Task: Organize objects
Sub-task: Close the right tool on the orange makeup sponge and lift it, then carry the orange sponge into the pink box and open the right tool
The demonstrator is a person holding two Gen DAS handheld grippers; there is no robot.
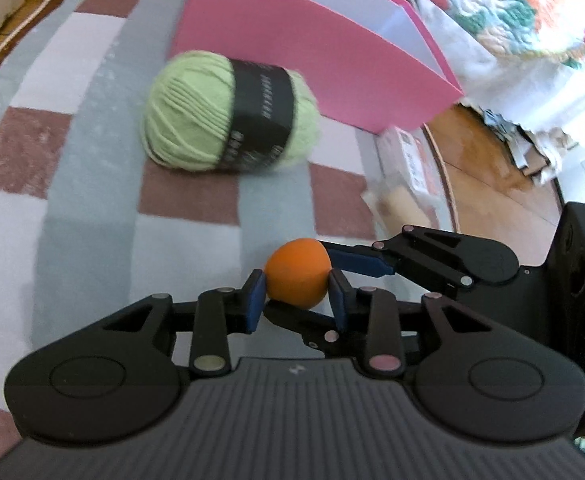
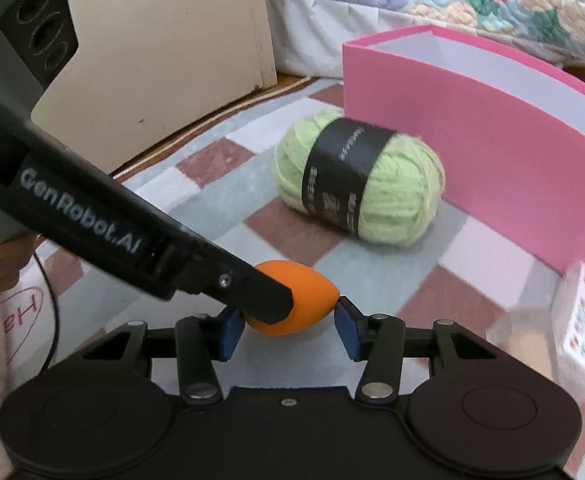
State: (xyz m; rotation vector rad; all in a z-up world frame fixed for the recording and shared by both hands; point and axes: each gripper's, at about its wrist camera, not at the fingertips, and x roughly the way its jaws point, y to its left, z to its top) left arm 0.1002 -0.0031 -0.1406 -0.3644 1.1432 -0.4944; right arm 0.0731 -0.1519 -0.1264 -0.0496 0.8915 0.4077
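Item one: my left gripper [image 1: 297,295] is clamping an orange egg [image 1: 297,273], both blue pads pressing its sides. The egg is sitting low over the checked cloth [image 1: 92,208], between my two grippers.

Item two: my right gripper [image 2: 289,325] is bracketing the same egg [image 2: 316,300] from the other side; its right pad is touching the pointed end, its left pad is lying hidden behind my left finger (so I cannot tell whether it is gripping).

Item three: green yarn [image 1: 228,111], black band round its middle, is lying on the cloth beyond the egg, just beside a pink box [image 1: 304,56].

Item four: a small white-and-orange carton [image 2: 584,320] is resting at the box's near corner.
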